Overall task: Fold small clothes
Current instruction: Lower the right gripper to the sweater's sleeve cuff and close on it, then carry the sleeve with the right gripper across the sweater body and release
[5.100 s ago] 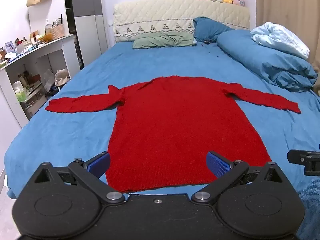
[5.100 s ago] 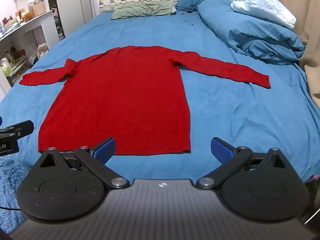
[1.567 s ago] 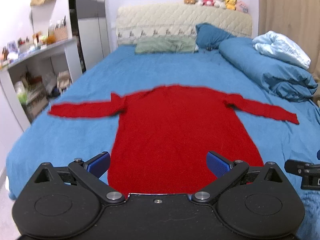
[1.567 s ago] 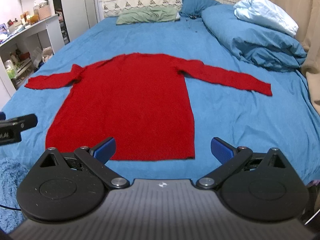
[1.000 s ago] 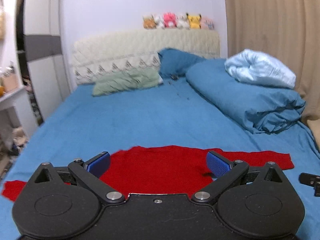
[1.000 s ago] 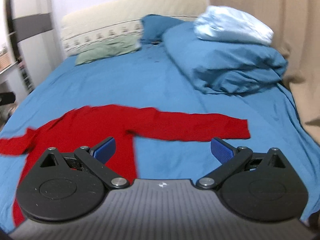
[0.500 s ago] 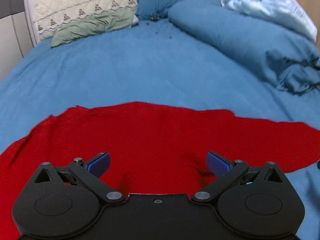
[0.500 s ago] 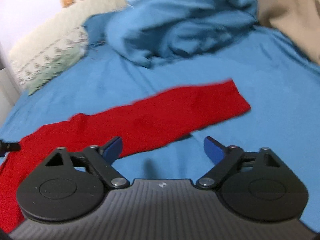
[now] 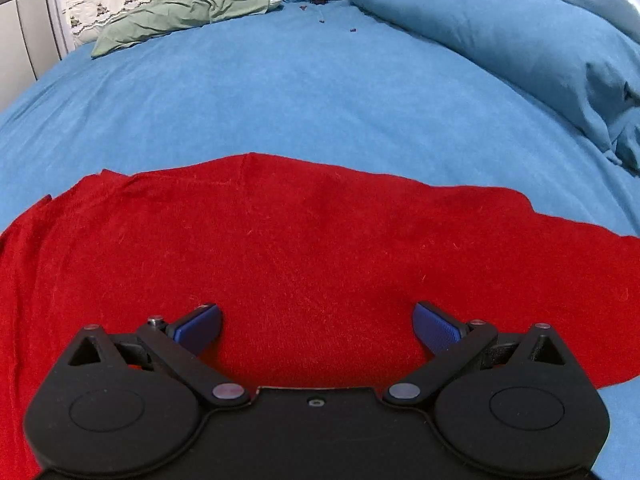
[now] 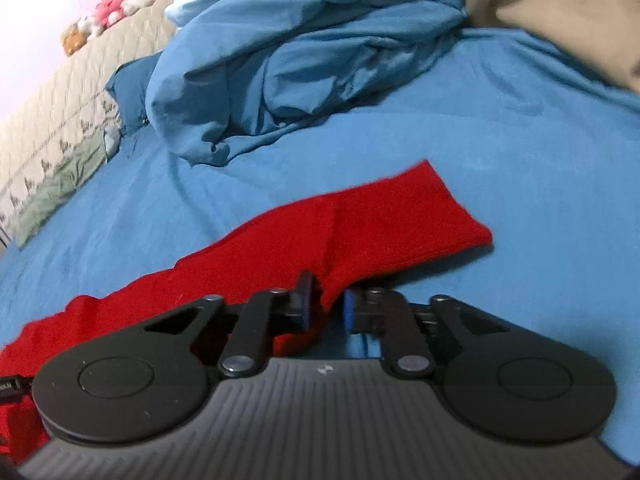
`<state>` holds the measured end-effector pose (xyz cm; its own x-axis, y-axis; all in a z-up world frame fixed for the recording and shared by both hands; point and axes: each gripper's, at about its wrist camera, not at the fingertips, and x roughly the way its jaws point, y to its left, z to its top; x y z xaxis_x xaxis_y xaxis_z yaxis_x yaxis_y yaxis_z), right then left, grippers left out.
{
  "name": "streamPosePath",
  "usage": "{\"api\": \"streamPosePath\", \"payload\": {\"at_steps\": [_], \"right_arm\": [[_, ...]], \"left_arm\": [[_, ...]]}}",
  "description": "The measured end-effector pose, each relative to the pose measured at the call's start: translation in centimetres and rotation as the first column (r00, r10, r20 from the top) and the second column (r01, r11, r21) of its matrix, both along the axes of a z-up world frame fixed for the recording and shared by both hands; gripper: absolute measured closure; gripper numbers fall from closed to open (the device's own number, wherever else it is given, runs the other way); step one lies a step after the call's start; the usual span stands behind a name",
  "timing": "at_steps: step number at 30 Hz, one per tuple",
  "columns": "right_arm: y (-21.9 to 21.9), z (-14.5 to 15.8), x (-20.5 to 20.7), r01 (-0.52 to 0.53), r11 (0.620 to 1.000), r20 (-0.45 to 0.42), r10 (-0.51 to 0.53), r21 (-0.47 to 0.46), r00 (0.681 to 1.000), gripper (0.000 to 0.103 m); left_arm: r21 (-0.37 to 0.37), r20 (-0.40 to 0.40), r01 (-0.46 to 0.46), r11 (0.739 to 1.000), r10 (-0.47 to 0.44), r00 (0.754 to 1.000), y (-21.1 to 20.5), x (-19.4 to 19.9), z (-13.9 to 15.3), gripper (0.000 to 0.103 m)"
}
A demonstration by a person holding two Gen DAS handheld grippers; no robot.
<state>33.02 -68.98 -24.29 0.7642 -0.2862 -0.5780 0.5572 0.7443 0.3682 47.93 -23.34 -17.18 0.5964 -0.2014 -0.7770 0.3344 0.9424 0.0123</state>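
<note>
A red knit sweater (image 9: pixel 304 248) lies spread flat on the blue bed sheet (image 9: pixel 280 92). My left gripper (image 9: pixel 316 326) is open, low over the sweater's upper body just below the neckline. In the right wrist view the sweater's right sleeve (image 10: pixel 380 216) runs across the sheet. My right gripper (image 10: pixel 326 300) is shut on the sleeve's near edge a short way in from the cuff, and the cloth puckers up between the blue pads (image 10: pixel 305 297).
A bunched blue duvet (image 10: pixel 304 52) lies beyond the sleeve, also at the right of the left wrist view (image 9: pixel 520 40). A green pillow (image 9: pixel 180 12) and quilted headboard (image 10: pixel 60 100) with plush toys (image 10: pixel 120 4) are at the far end. Beige curtain (image 10: pixel 560 8) at right.
Both grippers moved forward and down from the foot of the bed onto the sweater. The right gripper went from open to shut on the right sleeve. The left stayed open.
</note>
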Motion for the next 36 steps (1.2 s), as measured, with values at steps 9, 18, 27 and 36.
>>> {"api": "streamPosePath", "payload": {"at_steps": [9,18,27,36], "right_arm": [[4.5,9.6,2.9,-0.155,0.986,0.137,0.163,-0.067,0.977,0.083],[24.9,16.3,11.5,-0.590,0.794,0.279,0.606,-0.146,0.745,0.083],[44.7,3.6,13.5,-0.814,0.533,-0.042,0.830,-0.230,0.556,0.082],[42.1,3.7,9.6,-0.819,0.440,-0.132,0.847,-0.368,0.515,0.024]], "left_arm": [[-0.041,0.090,0.026,0.999,-0.022,0.996,6.4,-1.9,6.0,0.000],[-0.090,0.168,-0.140,0.986,0.154,0.974,22.8,-3.8,10.7,0.000],[-0.084,0.104,-0.197,0.977,0.205,0.973,30.2,-5.1,6.6,0.000],[-0.126,0.131,-0.005,0.992,0.021,0.991,24.5,-5.2,6.2,0.000]]}}
